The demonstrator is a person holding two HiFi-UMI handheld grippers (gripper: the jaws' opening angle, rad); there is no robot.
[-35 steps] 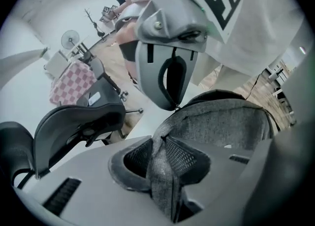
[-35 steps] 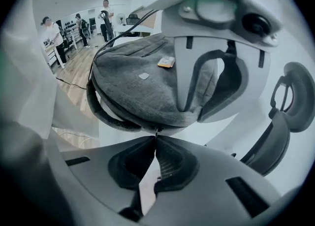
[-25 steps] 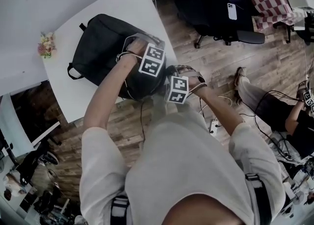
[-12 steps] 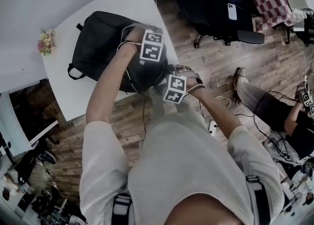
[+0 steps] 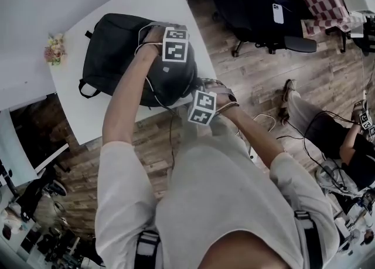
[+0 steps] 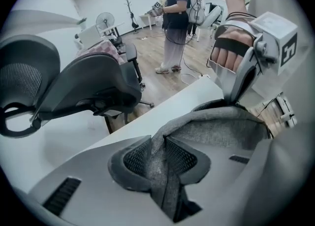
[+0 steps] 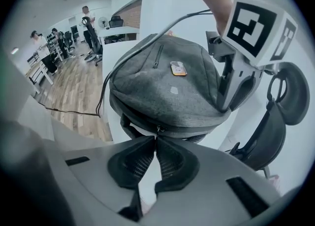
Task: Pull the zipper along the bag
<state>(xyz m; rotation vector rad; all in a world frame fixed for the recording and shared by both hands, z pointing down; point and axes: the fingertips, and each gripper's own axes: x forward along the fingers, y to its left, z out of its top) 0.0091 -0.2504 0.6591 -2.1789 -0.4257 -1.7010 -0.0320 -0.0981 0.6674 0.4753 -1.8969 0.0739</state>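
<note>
A dark grey backpack [image 5: 111, 57] lies on the white table [image 5: 146, 4], its rounded top toward me. My left gripper [image 6: 160, 158] is shut on a fold of the bag's grey fabric [image 6: 216, 131] at the top edge near the table's right side. My right gripper [image 7: 156, 139] is at the bag's near end, its tips pinched on the small zipper pull [image 7: 157, 128] on the dark zipper line; its jaws are opening slightly with the pull still between them. In the head view the marker cubes hide both sets of jaws.
A small bunch of flowers [image 5: 54, 51] sits at the table's left corner. A black office chair [image 5: 252, 4] with a phone [image 5: 277, 13] on its seat stands right of the table. A seated person's legs [image 5: 304, 115] and loose cables lie on the wooden floor at right.
My left gripper has moved up and away from me along the bag's top edge. The right gripper has drifted slightly left. The bag has shifted a little to the left on the table.
</note>
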